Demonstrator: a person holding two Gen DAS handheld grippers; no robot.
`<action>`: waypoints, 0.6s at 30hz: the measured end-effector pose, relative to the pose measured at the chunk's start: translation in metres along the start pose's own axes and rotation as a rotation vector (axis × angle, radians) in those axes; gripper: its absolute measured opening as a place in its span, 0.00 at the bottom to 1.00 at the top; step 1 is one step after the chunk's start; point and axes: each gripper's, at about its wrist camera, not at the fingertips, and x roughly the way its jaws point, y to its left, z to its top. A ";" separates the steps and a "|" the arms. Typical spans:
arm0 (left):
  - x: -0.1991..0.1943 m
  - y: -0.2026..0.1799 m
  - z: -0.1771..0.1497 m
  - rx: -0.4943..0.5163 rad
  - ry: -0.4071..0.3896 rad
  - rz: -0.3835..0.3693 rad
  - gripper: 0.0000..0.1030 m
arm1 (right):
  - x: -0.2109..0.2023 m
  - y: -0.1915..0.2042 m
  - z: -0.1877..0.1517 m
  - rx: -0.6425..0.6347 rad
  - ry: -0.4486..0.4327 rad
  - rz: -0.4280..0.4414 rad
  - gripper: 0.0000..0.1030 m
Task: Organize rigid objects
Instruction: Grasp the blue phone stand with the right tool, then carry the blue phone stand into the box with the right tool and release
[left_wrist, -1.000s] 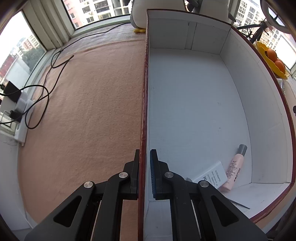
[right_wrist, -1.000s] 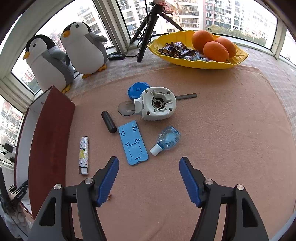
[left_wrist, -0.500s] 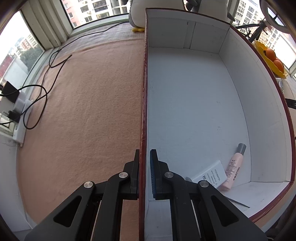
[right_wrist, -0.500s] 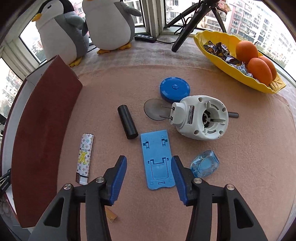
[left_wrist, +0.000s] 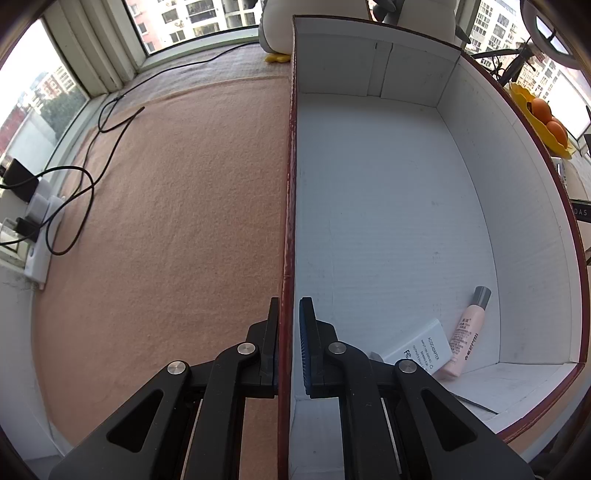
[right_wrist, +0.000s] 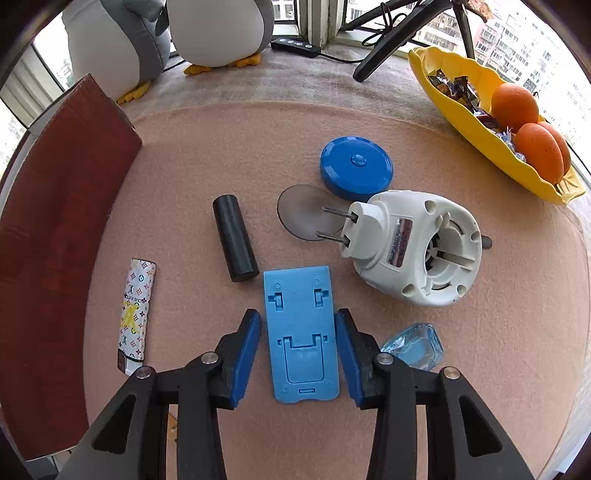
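A light-blue phone stand (right_wrist: 301, 332) lies flat on the pink mat. My right gripper (right_wrist: 297, 314) straddles it, pointing down; its jaws are closing and the blue pads sit just off the stand's long edges. Around it lie a black cylinder (right_wrist: 234, 238), a patterned stick (right_wrist: 135, 314), a blue round tin (right_wrist: 356, 168), a white plug-in device (right_wrist: 417, 251) and a clear blue bottle (right_wrist: 413, 345). My left gripper (left_wrist: 288, 306) is shut on the red-brown side wall of the white-lined box (left_wrist: 290, 184), which holds a white adapter (left_wrist: 421, 347) and a pink tube (left_wrist: 467, 332).
The box's outer wall (right_wrist: 55, 240) stands left of the objects. A yellow dish with oranges (right_wrist: 480, 107), two plush penguins (right_wrist: 218, 29) and a tripod leg (right_wrist: 388, 48) line the far side. A power strip with cables (left_wrist: 40, 229) lies left of the mat.
My right gripper has come down and forward over the blue stand, and its jaws have narrowed around it. The left gripper and the box have stayed put.
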 end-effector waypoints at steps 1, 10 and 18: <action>0.000 0.000 0.000 -0.001 0.000 -0.001 0.07 | 0.000 0.000 -0.001 0.001 0.001 0.005 0.32; 0.000 0.002 -0.001 -0.008 -0.004 -0.004 0.07 | -0.010 0.004 -0.019 0.032 -0.028 0.002 0.32; 0.000 0.004 -0.003 -0.025 -0.008 -0.008 0.07 | -0.050 0.013 -0.042 0.022 -0.110 -0.004 0.32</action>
